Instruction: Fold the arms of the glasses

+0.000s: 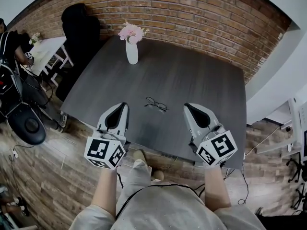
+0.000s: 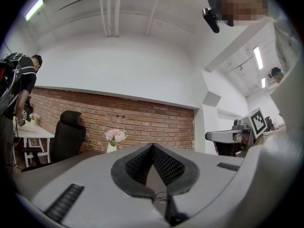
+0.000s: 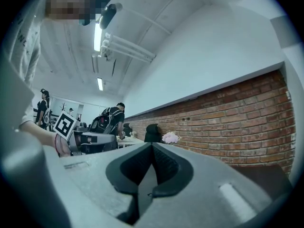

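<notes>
The left claw (image 2: pixel 153 146) fills the lower half of the view, pointing level, its two pale jaws meeting at the tips and leaving a teardrop opening lined with dark ribbed pads (image 2: pixel 164 165). Nothing is gripped between them. Through that opening shows the dark tabletop (image 2: pixel 151 177), and low in it the thin wire outline of the glasses (image 2: pixel 160 195). Past the tips, a white vase of pink flowers (image 2: pixel 114 139) stands before a brick wall (image 2: pixel 142 118). A black office chair (image 2: pixel 67 136) sits to the left, near a standing person (image 2: pixel 21 87) at a white table (image 2: pixel 34 131). At the right edge the right claw (image 2: pixel 211 136) reaches in, its marker cube (image 2: pixel 257 120) behind it.
</notes>
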`<state>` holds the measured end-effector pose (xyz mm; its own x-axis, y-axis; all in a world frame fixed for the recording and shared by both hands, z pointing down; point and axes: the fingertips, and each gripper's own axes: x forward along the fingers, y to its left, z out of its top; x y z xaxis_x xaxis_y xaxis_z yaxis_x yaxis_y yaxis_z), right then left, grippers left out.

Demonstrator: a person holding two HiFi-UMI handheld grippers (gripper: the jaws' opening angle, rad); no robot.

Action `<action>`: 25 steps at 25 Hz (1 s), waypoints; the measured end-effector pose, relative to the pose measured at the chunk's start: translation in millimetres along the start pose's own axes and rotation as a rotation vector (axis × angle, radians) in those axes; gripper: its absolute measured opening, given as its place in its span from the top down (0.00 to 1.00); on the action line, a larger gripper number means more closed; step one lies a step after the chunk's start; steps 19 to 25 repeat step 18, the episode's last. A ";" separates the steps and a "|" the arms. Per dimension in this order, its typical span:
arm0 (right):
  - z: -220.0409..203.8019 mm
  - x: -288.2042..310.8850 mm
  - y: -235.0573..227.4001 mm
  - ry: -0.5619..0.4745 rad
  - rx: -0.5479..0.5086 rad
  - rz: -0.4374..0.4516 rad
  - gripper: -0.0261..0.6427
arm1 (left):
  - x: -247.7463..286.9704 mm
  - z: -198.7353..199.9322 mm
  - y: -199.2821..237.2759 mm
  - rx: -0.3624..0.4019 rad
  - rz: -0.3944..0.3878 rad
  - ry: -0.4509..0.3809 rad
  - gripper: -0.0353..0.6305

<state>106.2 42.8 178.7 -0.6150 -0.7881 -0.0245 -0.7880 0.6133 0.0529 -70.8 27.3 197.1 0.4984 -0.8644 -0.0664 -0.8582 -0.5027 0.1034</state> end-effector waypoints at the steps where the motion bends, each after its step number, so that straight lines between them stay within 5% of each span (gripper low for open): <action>1: -0.6 0.9 1.6 0.000 -0.001 0.002 0.96 | -0.9 -0.6 1.2 0.000 0.001 0.000 0.95; 25: -13.7 24.0 -11.0 0.017 0.018 -0.002 0.96 | 23.3 -9.2 16.2 -0.002 -0.012 0.022 0.95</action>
